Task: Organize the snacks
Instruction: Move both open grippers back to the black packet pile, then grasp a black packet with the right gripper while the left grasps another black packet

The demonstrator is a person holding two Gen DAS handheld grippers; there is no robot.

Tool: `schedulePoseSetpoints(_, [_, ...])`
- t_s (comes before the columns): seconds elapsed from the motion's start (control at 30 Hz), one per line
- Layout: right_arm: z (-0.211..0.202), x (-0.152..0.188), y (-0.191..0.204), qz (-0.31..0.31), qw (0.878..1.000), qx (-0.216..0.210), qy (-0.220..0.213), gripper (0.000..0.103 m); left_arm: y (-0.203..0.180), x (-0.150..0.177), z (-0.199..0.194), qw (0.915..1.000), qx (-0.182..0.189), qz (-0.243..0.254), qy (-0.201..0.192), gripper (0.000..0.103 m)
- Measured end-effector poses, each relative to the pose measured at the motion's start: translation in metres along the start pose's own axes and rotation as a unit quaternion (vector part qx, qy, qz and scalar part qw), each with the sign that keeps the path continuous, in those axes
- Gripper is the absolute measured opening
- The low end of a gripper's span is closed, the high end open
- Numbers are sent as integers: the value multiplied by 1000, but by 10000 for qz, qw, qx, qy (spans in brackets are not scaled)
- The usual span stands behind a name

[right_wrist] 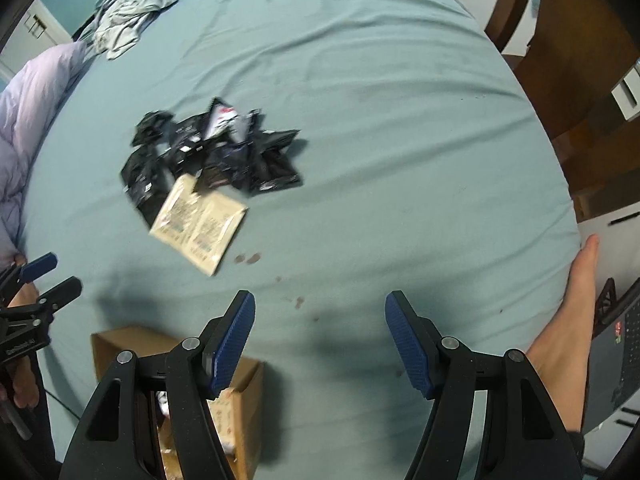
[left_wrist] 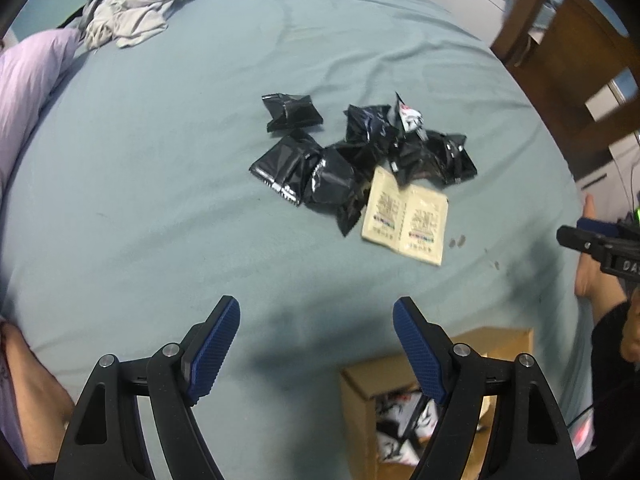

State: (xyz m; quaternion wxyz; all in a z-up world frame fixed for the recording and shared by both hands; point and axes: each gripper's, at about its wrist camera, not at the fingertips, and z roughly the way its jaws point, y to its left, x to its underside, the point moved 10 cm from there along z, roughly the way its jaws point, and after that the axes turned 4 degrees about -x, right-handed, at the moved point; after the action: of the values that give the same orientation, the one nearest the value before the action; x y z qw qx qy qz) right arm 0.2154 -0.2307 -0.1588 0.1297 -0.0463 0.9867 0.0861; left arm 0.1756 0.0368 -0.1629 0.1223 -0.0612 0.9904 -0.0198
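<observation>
A heap of several black snack packets lies on the teal bed sheet. A beige double packet rests against the heap's near side. A black packet with a white and red print sits on top of the heap. My left gripper hovers open above the sheet, short of the heap, with nothing between its blue pads. My right gripper hangs open and empty over bare sheet, to the right of the heap. An open cardboard box holding some packets stands at the bed's near edge.
A crumpled grey garment lies at the far left of the bed, and a lilac quilt lines the left side. A wooden chair stands to the right. A bare foot rests on the right edge.
</observation>
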Motion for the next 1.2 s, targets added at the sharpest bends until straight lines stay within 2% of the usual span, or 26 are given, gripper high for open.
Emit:
schedulePoseSetpoints(0.17, [16, -17, -19, 422, 9989, -224, -26, 67, -3, -21, 9, 9999, -86, -56, -93, 80])
schedulePoseSetpoints(0.33, [28, -35, -22, 492, 9981, -367, -105, 67, -8, -38, 25, 9994, -302, 81, -124, 80])
schedulePoseSetpoints(0.57, [62, -64, -13, 390, 9970, -661, -127, 67, -12, -58, 41, 9996, -220, -171, -25, 80])
schedulePoseSetpoints(0.73, [96, -84, 5, 215, 9964, -818, -45, 67, -16, -65, 51, 9992, -394, 9, -87, 80])
schedulePoseSetpoints(0.93, [142, -96, 27, -132, 9968, -769, 191, 67, -24, -61, 70, 9989, -431, 177, 93, 80])
schedulePoseSetpoints(0.97, [147, -98, 26, -156, 9974, -685, 177, 65, -25, -60, 73, 9988, -446, 183, 127, 80])
schedulePoseSetpoints(1.0, [149, -101, 24, -306, 9986, -425, 99, 54, -27, -60, 74, 9987, -452, 187, 141, 80])
schedulePoseSetpoints(1.03, [149, -103, 24, -461, 9986, -244, 47, 48, -28, -59, 75, 9986, -463, 195, 150, 80])
schedulePoseSetpoints(1.1, [147, -105, 24, -629, 9978, -208, -45, 43, -32, -60, 78, 9984, -484, 247, 147, 80])
schedulePoseSetpoints(1.2, [143, -102, 14, -497, 9979, -399, -146, 41, -35, -63, 81, 9973, -611, 407, 58, 80])
